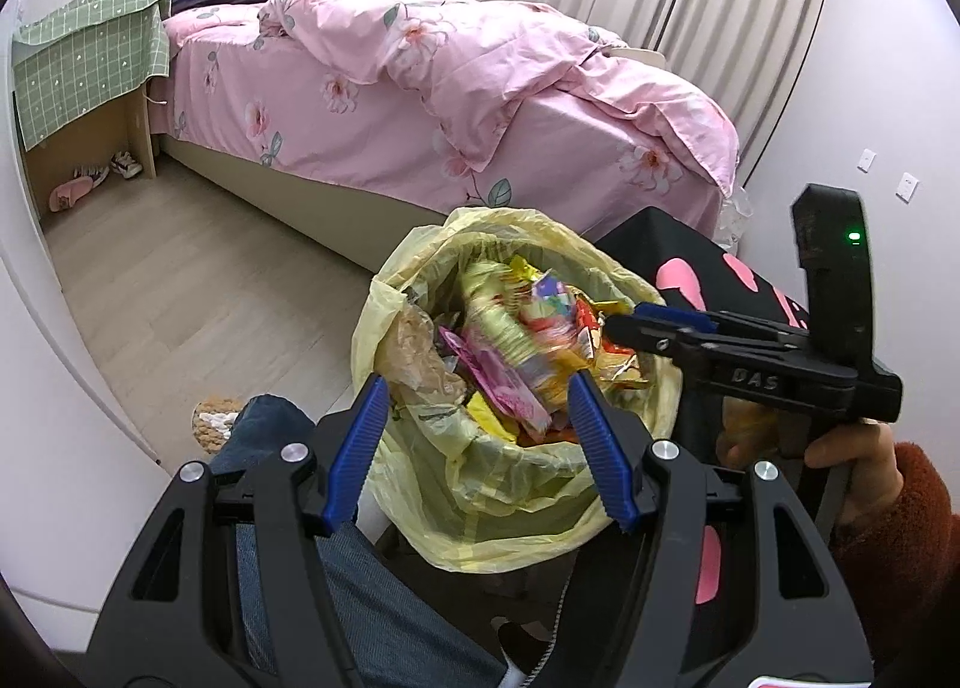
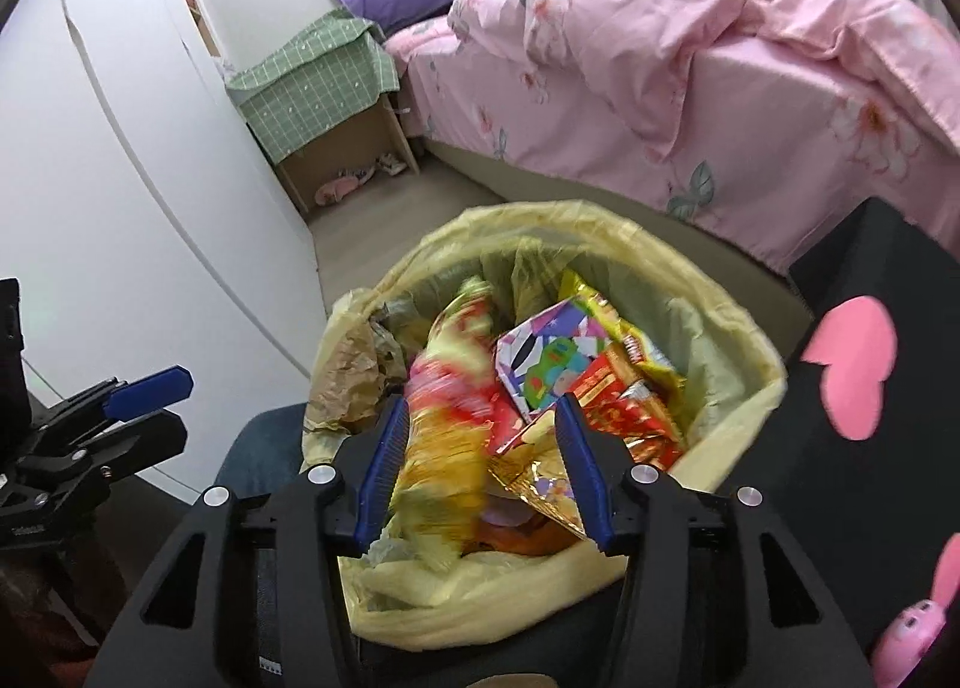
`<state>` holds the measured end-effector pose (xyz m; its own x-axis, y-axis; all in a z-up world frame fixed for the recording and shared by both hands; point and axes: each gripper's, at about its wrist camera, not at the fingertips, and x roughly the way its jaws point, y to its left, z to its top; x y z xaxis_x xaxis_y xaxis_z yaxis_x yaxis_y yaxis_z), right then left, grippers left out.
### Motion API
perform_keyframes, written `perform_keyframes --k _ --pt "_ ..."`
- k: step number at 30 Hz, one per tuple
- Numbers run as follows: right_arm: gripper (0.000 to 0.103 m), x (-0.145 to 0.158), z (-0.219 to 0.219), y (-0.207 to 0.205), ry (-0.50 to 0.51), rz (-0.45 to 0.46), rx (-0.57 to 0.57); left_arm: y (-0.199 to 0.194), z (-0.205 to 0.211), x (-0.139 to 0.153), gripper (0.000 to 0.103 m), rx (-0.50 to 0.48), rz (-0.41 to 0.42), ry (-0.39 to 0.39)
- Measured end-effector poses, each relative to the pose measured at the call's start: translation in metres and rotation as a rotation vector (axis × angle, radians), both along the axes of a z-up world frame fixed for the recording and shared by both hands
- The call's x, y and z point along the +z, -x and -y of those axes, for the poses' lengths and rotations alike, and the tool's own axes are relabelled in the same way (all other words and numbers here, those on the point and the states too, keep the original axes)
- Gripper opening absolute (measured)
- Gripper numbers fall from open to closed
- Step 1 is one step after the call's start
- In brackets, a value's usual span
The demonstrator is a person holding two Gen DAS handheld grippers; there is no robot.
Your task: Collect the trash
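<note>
Item 1. Bin [image 2: 738,322], lined with a yellow bag, stood on the floor at the foot of the bed [image 2: 690,87]. It was filled nearly to the rim with wrappers [image 2: 558,370].

Item 2. Right gripper [image 2: 480,448]: fingers spread, pinching nothing. A blurred yellow-red wrapper [image 2: 444,418] lay between them, running along the 12-to-6 line, its far end toward 12 o'clock inside the bin; judged loose and dropping in. In the left wrist view this gripper came in from 3 o'clock with its tips over the bin's right rim.

Item 3. Left gripper [image 1: 480,442]: fingers spread, empty, hovering over the near rim at 6 o'clock of the bin.

Item 4. Key relation: the trash lay directly ahead of and below both grippers, toward 12 o'clock. The right was the nearer, its tips over the heap.

Item 5. Black box [image 2: 870,388] with pink shapes, at 3 o'clock of the bin, just beside it.
</note>
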<state>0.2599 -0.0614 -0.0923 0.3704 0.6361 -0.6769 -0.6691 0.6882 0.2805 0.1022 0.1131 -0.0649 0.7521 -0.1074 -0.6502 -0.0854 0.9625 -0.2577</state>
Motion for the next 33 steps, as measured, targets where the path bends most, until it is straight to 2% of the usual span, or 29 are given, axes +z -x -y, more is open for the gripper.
perform_keyframes --k 5,6,12,14,16,19,23,33 --pt "0.054 0.020 0.033 0.027 -0.030 0.056 -0.091 0.008 0.020 0.013 0.060 -0.014 0.022 -0.021" --pt "0.054 0.025 0.042 0.037 -0.021 0.076 -0.116 0.011 0.026 0.016 0.066 -0.019 0.032 -0.033" --pt "0.054 0.049 0.086 0.089 0.002 0.159 -0.193 0.027 0.064 0.036 0.085 -0.046 0.082 -0.076" --pt "0.054 0.054 0.101 0.104 0.012 0.177 -0.216 0.032 0.076 0.040 0.086 -0.049 0.082 -0.086" --pt "0.054 0.059 0.115 0.119 0.021 0.194 -0.252 0.038 0.085 0.042 0.087 -0.053 0.082 -0.094" --pt "0.054 0.065 0.136 0.144 0.042 0.207 -0.320 0.046 0.099 0.046 0.087 -0.026 0.067 -0.148" --pt "0.054 0.070 0.152 0.168 0.061 0.258 -0.348 0.061 0.108 0.054 0.087 0.001 0.085 -0.184" --pt "0.054 0.068 0.163 0.198 0.059 0.281 -0.364 0.078 0.123 0.064 0.087 0.016 0.096 -0.237"
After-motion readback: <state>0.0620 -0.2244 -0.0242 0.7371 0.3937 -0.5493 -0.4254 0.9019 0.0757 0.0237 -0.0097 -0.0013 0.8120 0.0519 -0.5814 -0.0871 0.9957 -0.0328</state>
